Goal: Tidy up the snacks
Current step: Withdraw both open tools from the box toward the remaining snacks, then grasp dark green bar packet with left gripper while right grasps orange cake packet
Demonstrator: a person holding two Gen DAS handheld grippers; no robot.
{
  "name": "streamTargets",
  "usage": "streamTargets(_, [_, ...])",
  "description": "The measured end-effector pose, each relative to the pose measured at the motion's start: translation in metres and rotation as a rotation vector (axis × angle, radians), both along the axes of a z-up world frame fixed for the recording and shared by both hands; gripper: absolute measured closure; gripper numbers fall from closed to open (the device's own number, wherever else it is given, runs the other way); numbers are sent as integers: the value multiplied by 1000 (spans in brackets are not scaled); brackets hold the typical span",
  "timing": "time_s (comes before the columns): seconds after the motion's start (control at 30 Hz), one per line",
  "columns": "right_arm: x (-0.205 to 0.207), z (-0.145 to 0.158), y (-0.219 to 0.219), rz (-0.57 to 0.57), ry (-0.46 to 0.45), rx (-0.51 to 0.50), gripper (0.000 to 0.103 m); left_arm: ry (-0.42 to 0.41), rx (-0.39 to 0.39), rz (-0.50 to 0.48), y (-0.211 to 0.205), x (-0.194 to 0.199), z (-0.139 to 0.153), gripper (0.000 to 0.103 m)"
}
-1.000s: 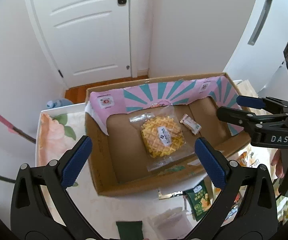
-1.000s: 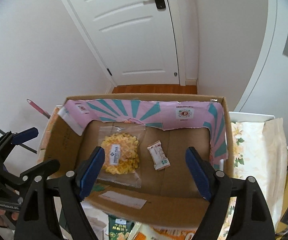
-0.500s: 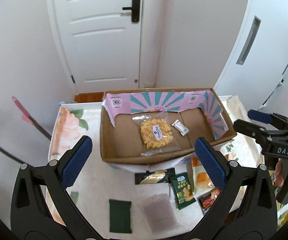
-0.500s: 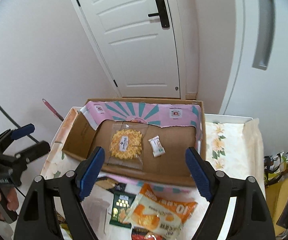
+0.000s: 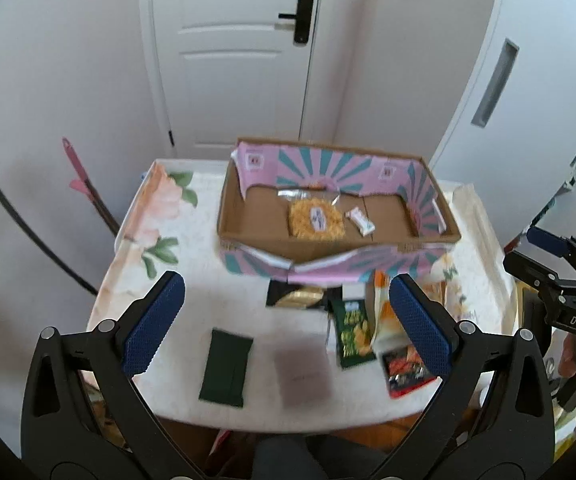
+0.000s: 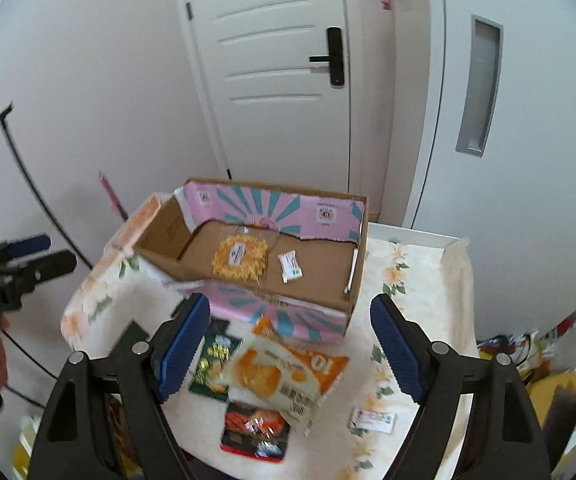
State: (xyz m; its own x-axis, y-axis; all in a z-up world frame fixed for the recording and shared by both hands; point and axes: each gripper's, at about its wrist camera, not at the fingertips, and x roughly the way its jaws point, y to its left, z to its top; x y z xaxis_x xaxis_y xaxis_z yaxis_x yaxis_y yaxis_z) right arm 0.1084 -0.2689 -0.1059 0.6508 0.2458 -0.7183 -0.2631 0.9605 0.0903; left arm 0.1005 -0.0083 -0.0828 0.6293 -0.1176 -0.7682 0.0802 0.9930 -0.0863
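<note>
A cardboard box (image 5: 400,160) with pink and teal flaps stands at the back of the table; it also shows in the right wrist view (image 6: 358,264). In it lie a yellow waffle pack (image 5: 316,219) (image 6: 241,255) and a small white bar (image 5: 360,222) (image 6: 290,267). In front of the box lie an orange bag (image 6: 283,374), a green bag (image 5: 352,330) (image 6: 212,362), a red-black pack (image 5: 404,368) (image 6: 256,428), a dark green pack (image 5: 225,367), a clear pack (image 5: 302,372) and a black-gold pack (image 5: 298,296). My left gripper (image 5: 283,322) and right gripper (image 6: 285,346) are open, empty, high above the table's front.
The table (image 5: 147,240) wears a white floral cloth. A small white packet (image 6: 372,420) lies at the front right. A white door (image 5: 231,60) and walls stand behind. A pink-handled tool (image 5: 83,184) leans at the left. Clutter (image 6: 528,364) sits at the right.
Both grippers have pulled back and up from over the box. The loose snacks in front of the box have come into view. Both stay open and empty.
</note>
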Motion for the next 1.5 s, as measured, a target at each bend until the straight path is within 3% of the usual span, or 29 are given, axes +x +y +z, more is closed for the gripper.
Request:
streamTargets(0.17, [-18,-15,4,42,25,-15,24,41,-24,-5,11,-13,-19,1])
streamTargets(0.47, [-20,-59,20,158,56,-96,24,136,1,-25,40,-10,-84,1])
streamTargets(0.83, [0,-118,31,371,130,-215,24,236,94,-66,53,1,-156,2])
streamTargets(1.2, [21,-139,51,634,116,-407,24,287,116,-82,47,9,-182,8])
streamTargets(1.5, [48,-155,57,780,244,-391,24,341,115,-71,53,24,-198,26])
